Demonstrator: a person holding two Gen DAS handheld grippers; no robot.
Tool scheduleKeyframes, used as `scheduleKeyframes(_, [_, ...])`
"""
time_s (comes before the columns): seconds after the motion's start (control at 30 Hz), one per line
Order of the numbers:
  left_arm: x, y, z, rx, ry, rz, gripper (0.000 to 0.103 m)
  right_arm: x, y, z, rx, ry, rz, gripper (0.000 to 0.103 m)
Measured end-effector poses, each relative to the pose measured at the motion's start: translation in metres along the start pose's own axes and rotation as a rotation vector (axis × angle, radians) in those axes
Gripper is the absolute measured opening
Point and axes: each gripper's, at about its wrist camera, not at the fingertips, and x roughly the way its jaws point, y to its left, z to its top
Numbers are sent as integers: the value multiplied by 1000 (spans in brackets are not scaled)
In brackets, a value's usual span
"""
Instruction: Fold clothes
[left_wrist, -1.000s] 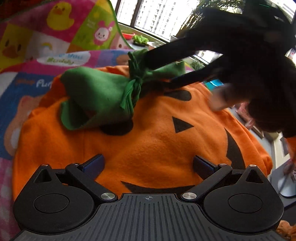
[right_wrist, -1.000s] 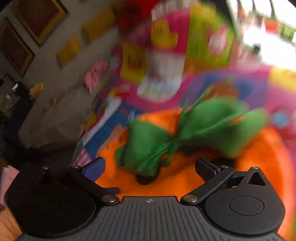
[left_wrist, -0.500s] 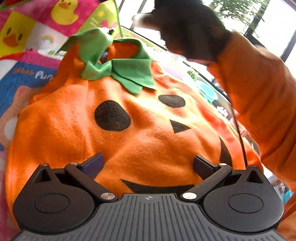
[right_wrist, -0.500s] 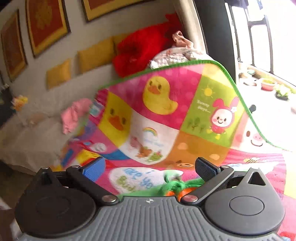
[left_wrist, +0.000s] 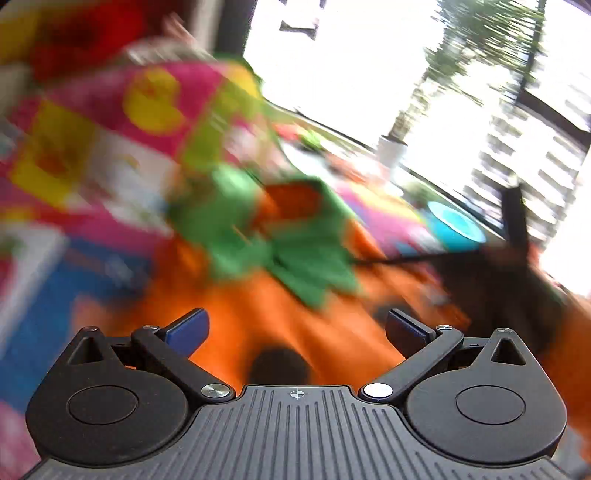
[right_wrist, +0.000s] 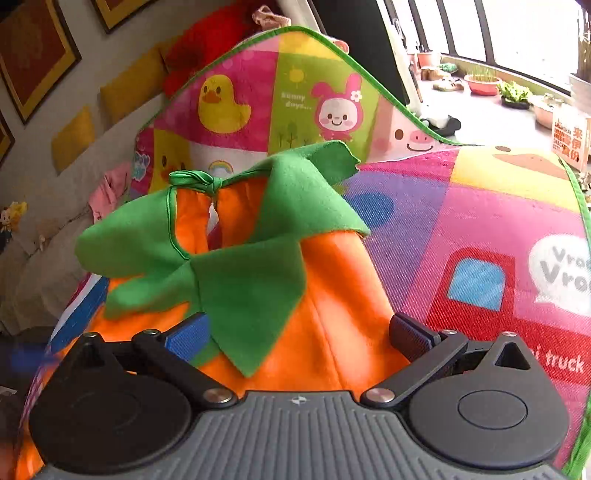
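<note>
An orange pumpkin costume (right_wrist: 328, 317) with a green leaf collar (right_wrist: 255, 280) lies on a colourful play mat (right_wrist: 480, 229). In the right wrist view the collar stands up, tied in a knot at the top, with the neck opening showing. My right gripper (right_wrist: 299, 334) is open, its fingers either side of the collar's front leaf and the orange fabric. In the blurred left wrist view the costume (left_wrist: 280, 325) and its collar (left_wrist: 295, 251) lie ahead. My left gripper (left_wrist: 297, 330) is open and empty above the orange fabric. The right gripper (left_wrist: 517, 266) shows as a dark blur.
The play mat's far end (right_wrist: 258, 92) curls up against a sofa with yellow cushions (right_wrist: 74, 136) and a red plush (right_wrist: 207, 44). Plant pots (right_wrist: 513, 92) stand on a window ledge at the right. A blue bowl (left_wrist: 456, 227) sits beyond the mat.
The collar has been flipped up off the pumpkin face. My right gripper has dropped back close to the collar. My left gripper is swinging fast, blurring its view.
</note>
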Motion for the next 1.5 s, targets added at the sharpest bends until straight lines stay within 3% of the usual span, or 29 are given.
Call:
scheduleKeyframes(0.13, [20,12,38,4,-88,136,99,0,3,-13,-38,-38,-22,103])
scheduleKeyframes(0.23, [54,26,61,83,-60,237,67,0,13,-24,-125,-59,-73,103])
scheduleKeyframes(0.33, [88,52,81,125,-61,406,66,3,25,-25,-181,-50,-126,103])
scheduleKeyframes(0.43, [115,87,92,104,-41,553,61,4,29,-23,-189,-35,-149,103])
scheduleKeyframes(0.5, [114,104,94,28,-27,546,61,5,28,-21,-174,-28,-148,103])
scheduleKeyframes(0.63, [68,99,83,-56,-86,417,62,6,24,-15,-151,-2,-126,103])
scheduleKeyframes(0.8, [26,68,66,-107,-157,121,61,14,31,-14,-220,15,-159,103])
scheduleKeyframes(0.87, [30,53,60,-61,-144,68,62,14,34,-9,-241,27,-148,103])
scheduleKeyframes(0.97, [55,44,52,-18,-90,108,54,-5,39,5,-254,-85,-121,103])
scheduleKeyframes(1.03, [74,51,48,-55,-50,148,51,-19,44,15,-268,-180,-129,103])
scheduleKeyframes(1.1, [86,59,44,-89,-29,187,53,-20,49,24,-282,-201,-156,103])
scheduleKeyframes(1.2, [90,64,39,-94,-39,196,54,0,59,27,-355,-153,-186,103])
scheduleKeyframes(1.37, [91,66,35,-58,-48,189,56,39,53,6,-467,47,-266,102])
scheduleKeyframes(1.5, [93,62,35,-46,-51,178,63,22,40,7,-436,67,-278,102])
